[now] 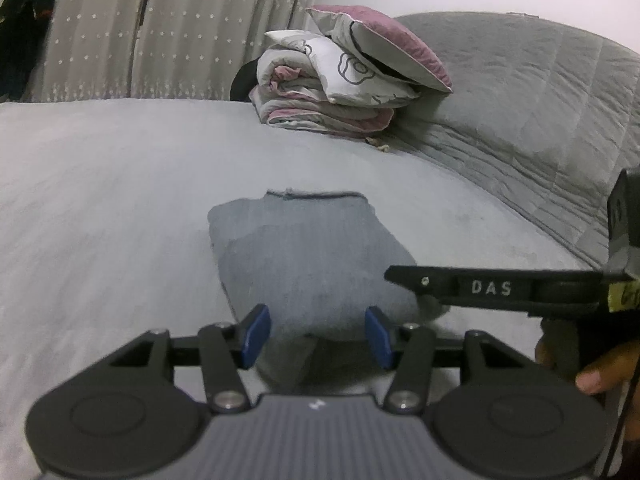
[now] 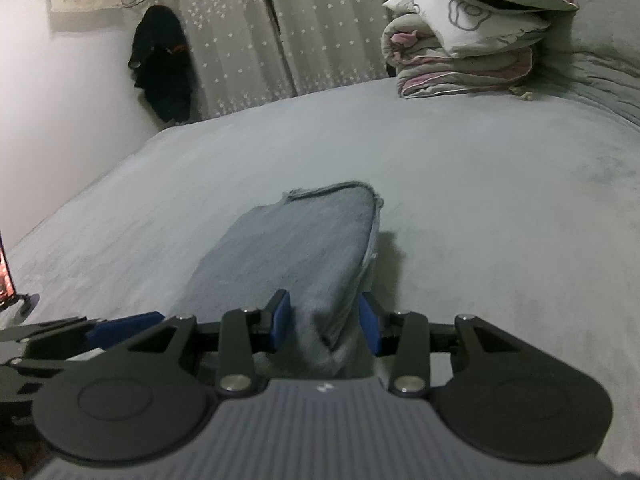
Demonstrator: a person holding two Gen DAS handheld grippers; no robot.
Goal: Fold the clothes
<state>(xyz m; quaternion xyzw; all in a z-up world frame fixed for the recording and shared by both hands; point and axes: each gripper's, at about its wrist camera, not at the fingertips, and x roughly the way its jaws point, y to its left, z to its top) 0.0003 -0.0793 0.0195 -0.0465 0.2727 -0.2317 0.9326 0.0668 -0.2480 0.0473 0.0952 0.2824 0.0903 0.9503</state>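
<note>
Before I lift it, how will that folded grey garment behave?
Probably floppy: the folded grey garment sags at its near edge, so unsupported parts should droop. Its layers look loose at the side and may slide apart. It looks soft, and on the bed cover a push would likely bunch it.

Both wrist cameras sit low over the bed [image 1: 100, 200], angled down and close behind their fingers — the left one looks from the left, the right from the right — sharing the garment [image 1: 304, 256] and bedding pile [image 2: 472, 40].
</note>
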